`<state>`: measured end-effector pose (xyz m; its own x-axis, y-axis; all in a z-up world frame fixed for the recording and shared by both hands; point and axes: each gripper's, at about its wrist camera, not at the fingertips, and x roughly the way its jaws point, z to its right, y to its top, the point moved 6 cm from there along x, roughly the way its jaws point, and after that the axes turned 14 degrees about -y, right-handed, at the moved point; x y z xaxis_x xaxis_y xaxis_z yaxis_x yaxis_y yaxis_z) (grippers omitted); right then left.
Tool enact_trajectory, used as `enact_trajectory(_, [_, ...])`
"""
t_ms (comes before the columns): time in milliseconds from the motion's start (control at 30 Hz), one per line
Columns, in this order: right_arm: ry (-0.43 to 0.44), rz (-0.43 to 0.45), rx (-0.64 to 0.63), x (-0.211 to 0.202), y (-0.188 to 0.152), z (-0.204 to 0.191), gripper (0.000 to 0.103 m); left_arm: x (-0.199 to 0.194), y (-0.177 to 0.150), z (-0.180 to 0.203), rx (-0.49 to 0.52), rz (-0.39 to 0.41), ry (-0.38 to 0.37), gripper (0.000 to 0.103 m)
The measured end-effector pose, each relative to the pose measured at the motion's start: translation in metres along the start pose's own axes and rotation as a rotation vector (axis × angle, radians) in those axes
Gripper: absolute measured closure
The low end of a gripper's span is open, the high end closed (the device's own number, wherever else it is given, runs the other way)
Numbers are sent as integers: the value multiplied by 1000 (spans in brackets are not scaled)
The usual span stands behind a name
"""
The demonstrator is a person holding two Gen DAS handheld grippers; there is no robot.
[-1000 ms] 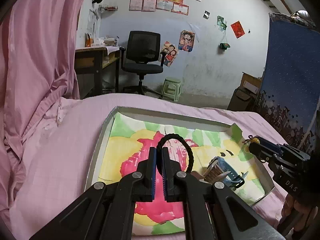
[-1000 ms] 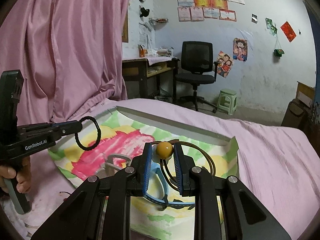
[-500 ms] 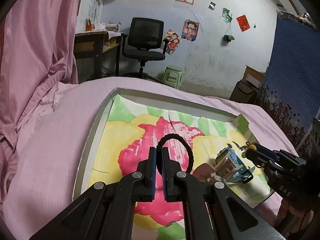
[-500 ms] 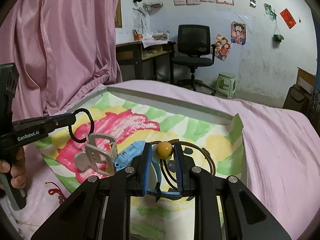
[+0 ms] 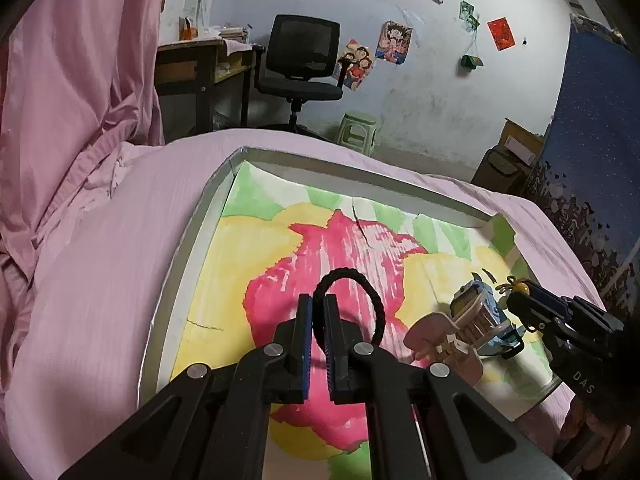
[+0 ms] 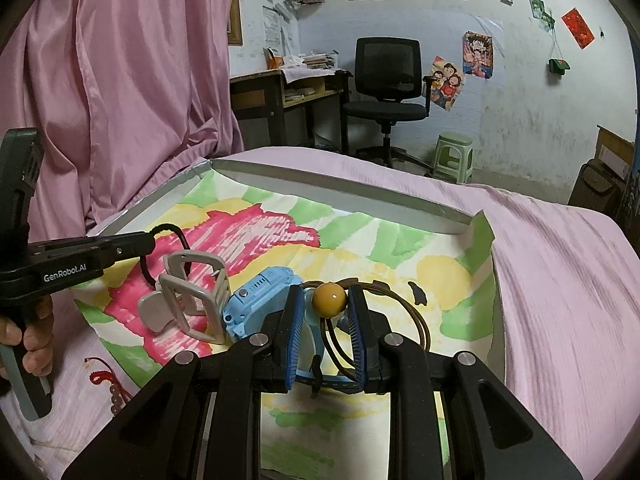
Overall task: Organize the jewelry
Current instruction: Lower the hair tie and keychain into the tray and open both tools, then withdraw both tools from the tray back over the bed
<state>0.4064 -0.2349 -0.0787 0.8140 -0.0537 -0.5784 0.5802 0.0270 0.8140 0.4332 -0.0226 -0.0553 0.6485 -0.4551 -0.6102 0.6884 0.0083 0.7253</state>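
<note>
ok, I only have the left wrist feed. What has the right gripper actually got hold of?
Observer: The right gripper is shut on a yellow bead strung on a brown cord bracelet.
Operator: Anything outside the tray?
Observer: Yes. A red-tasselled bead string lies on the pink sheet, off the near left corner of the tray.
Operator: Where does my loop sit relative to the clutter?
Observer: The black loop hangs from the left gripper just behind the grey buckle. I can't tell whether they touch.
</note>
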Motion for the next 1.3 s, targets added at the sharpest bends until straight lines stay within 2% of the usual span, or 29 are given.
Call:
enact_trajectory(200, [4, -18, 11, 0, -1, 3, 80, 2, -3, 1, 4, -29, 11, 95])
enact_trajectory(267, [6, -22, 17, 0, 0, 5, 70, -1, -4, 5, 15, -26, 7, 86])
enact_trajectory(333, [10, -21, 27, -1, -1, 7, 67, -5, -3, 6, 20, -11, 3, 61])
enact_trajectory(400, [12, -20, 31, -4, 0, 8, 66, -14, -1, 9, 31, 33, 8, 52])
enact_trajectory(500, [11, -11, 33, -9, 1, 9, 59, -25, 3, 15, 51, 75, 6, 52])
enact_trajectory(567, [9, 3, 37, -15, 3, 10, 56, -33, 4, 19, 68, 97, 8, 46])
enact_trajectory(633, [7, 19, 46, -21, 5, 12, 50, -40, 4, 23, 85, 123, 14, 36])
enact_trajectory(767, [0, 72, 74, -39, 13, 17, 37, -57, 3, 31, 114, 167, 20, 30])
enact_trajectory(833, [-3, 98, 87, -49, 16, 20, 34, -66, 2, 32, 116, 187, 26, 23])
enact_trajectory(1067, [-22, 186, 110, -82, 20, 22, 12, -97, -5, 31, 87, 272, 27, 10])
enact_trajectory(1133, [-22, 206, 116, -90, 20, 22, 7, -104, -6, 32, 85, 288, 34, 5])
enact_trajectory(1300, [-24, 249, 127, -107, 19, 20, 1, -120, -13, 35, 97, 322, 50, 2])
